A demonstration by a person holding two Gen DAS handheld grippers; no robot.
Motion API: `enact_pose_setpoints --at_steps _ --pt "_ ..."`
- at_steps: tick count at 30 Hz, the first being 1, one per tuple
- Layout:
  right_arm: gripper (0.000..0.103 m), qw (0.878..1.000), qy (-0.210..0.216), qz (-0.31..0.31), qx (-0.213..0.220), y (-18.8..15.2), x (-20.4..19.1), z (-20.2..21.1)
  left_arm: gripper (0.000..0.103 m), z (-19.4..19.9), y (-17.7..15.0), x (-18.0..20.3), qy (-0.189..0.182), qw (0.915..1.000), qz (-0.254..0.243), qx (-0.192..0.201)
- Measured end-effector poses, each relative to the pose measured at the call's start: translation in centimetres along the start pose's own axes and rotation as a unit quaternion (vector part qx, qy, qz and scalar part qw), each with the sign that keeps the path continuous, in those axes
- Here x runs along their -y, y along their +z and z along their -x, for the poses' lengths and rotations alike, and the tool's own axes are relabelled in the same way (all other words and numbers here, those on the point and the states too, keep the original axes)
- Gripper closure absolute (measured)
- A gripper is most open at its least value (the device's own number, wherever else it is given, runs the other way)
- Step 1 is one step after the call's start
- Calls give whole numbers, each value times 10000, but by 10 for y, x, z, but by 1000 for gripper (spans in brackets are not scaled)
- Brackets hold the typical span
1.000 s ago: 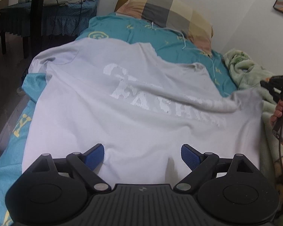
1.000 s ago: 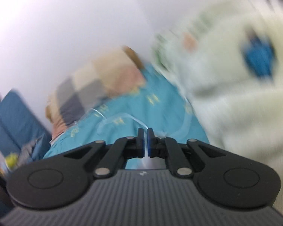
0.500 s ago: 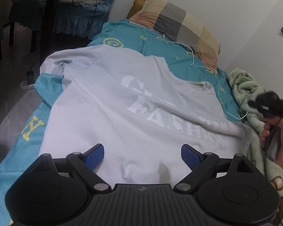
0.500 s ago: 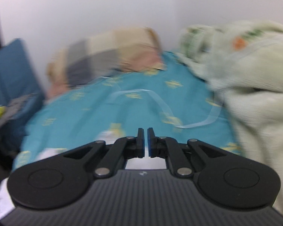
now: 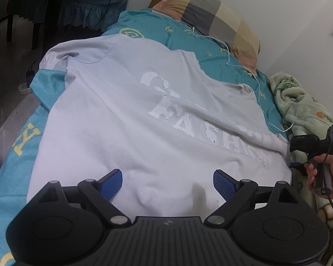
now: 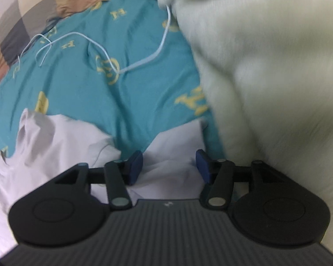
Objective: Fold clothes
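A pale grey T-shirt (image 5: 131,119) with cracked white lettering lies spread flat across the bed. My left gripper (image 5: 167,182) hovers wide open over its near hem, with only cloth under the gap. In the right wrist view my right gripper (image 6: 169,166) points down at a corner of the same shirt (image 6: 175,146) next to the blanket. Its jaws are opening, the shirt's cloth lies below the gap, and the pads press on nothing. The left wrist view shows the right gripper's body (image 5: 310,144) held by a hand (image 5: 328,177) at the shirt's right edge.
A teal sheet (image 6: 113,88) with yellow prints covers the bed. A checked pillow (image 5: 215,15) lies at the head. A white cable (image 6: 144,62) runs over the sheet. A pale green fleece blanket (image 6: 266,66) is heaped along the right side. A chair and a draped table (image 5: 62,4) stand left.
My right gripper has tipped down from facing the pillow and wall onto the shirt's corner, and its jaws have gone from shut to parted. The left gripper has shifted a little over the hem.
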State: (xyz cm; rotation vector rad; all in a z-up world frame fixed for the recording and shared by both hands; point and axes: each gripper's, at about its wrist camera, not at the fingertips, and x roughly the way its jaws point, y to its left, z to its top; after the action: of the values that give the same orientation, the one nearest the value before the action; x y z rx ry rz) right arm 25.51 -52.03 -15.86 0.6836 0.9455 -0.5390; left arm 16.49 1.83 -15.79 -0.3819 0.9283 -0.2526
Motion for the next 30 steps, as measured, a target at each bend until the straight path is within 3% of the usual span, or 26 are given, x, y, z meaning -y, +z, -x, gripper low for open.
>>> enact_pose_setpoints --at_steps 1,2,3,4,7,10,14,21,24,26,30 --pt "49 9995 211 -235 33 -4 6 0 12 -1 0 0 4 10000 5 -5" --pt "59 9983 367 -432 96 -7 10 1 12 -1 0 -1 2 10000 14 -5" --pt "86 9977 395 -493 227 -10 12 4 12 -1 0 -1 -5 10000 25 -3" --pt "94 9975 419 -433 366 -13 11 8 12 -1 0 -2 -12 10000 37 -2" --pt "97 9943 511 -165 916 -20 8 34 12 0 0 -3 -42 10000 79 12" --pt "98 9826 759 -33 1693 -25 6 78 12 2 1 -5 -79 9999 147 10" --pt "98 9681 607 446 2389 -41 -3 128 12 6 0 -7 -125 9997 213 38" --pt "98 9717 49 469 2316 -37 5 118 12 13 -1 -6 -32 9998 134 169" --pt "98 9631 383 629 2589 -42 -26 128 12 13 1 -7 16 9997 134 202" --pt "98 9506 763 953 2854 -52 -62 143 12 12 2 -10 28 9996 197 222" --pt "98 9256 1192 1847 3081 -99 -139 151 12 13 5 -14 29 9991 315 295"
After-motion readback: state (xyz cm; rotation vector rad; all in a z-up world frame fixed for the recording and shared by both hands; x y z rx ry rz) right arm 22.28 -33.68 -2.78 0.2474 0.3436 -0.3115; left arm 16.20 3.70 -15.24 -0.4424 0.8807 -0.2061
